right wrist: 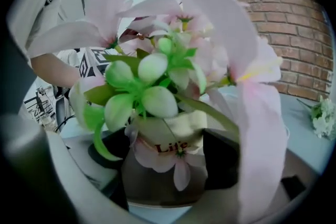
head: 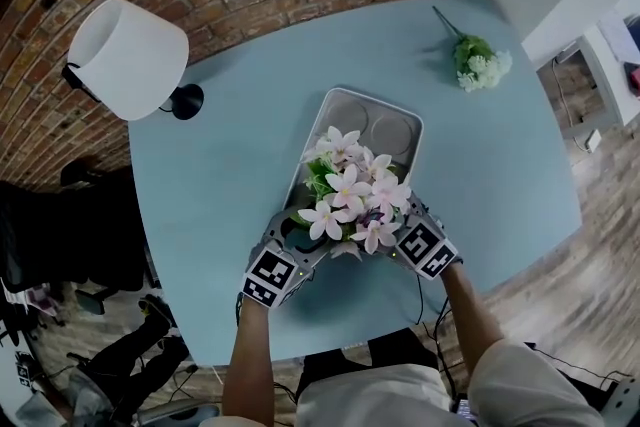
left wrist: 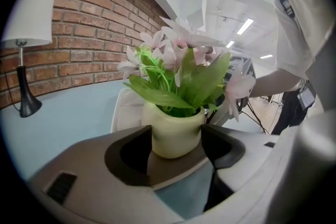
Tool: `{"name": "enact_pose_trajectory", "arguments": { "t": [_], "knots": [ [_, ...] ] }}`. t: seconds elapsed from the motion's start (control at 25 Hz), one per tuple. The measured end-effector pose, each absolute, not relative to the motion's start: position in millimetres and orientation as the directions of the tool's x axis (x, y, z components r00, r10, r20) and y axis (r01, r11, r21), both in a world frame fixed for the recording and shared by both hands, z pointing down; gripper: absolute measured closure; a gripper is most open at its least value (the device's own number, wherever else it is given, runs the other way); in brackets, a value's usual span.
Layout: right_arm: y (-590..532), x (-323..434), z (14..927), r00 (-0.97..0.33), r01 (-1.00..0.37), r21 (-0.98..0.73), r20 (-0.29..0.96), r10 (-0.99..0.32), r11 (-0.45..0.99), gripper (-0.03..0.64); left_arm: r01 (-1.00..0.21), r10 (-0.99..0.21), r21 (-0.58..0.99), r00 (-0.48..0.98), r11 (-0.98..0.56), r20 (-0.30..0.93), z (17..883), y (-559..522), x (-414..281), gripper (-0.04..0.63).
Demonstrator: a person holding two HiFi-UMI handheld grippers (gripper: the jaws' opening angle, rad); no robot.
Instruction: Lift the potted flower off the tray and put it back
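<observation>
The potted flower (head: 350,190), pink blooms with green leaves in a pale cream pot (left wrist: 176,134), stands on the near end of the white tray (head: 345,105). In the head view the blooms hide most of the pot. My left gripper (head: 297,233) comes in from the near left, and the pot sits between its dark pads (left wrist: 131,157) with a slim gap beside it. My right gripper (head: 395,217) reaches in from the near right. Its jaws stand wide around the pot (right wrist: 173,136), which bears the word "Life", and petals hide part of them.
A white-shaded lamp (head: 130,55) stands at the table's far left by the brick wall. A loose bunch of white flowers (head: 480,63) lies at the far right. The tray's far half shows two round recesses (head: 390,130). The table's near edge runs just behind my hands.
</observation>
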State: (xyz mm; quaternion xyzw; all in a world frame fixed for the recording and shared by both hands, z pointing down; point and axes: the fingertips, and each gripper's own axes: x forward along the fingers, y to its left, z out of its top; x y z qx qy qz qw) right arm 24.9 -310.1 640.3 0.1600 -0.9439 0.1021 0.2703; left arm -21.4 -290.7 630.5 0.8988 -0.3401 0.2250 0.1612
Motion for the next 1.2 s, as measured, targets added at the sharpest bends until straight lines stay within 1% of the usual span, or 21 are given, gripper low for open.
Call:
{"name": "enact_pose_trajectory", "arguments": {
  "t": [0.2,0.4,0.64,1.04,1.2],
  "knots": [
    [-313,24,638,-0.815,-0.357,-0.111,0.522,-0.252,0.927,0.163,-0.700,-0.560,0.136,0.659,-0.702,0.502,627,-293,-21,0.272],
    [-316,25,635,-0.822,-0.376,-0.148,0.509,-0.255,0.915,0.163,-0.716,-0.593,0.145,0.659,-0.682,0.463,620,-296,-19,0.276],
    [-313,23,624,-0.823,-0.401,-0.149,0.492,-0.284,0.904,0.163,-0.716,-0.604,0.154,0.668,-0.681,0.434,610,-293,-21,0.282],
    [-303,26,576,-0.802,-0.470,-0.104,0.465,-0.374,0.877,0.166,-0.678,-0.603,0.138,0.714,-0.722,0.357,564,-284,-20,0.284],
    [-291,28,552,-0.780,-0.503,-0.060,0.460,-0.424,0.862,0.167,-0.651,-0.590,0.123,0.739,-0.749,0.326,542,-273,-19,0.285]
  ]
}}
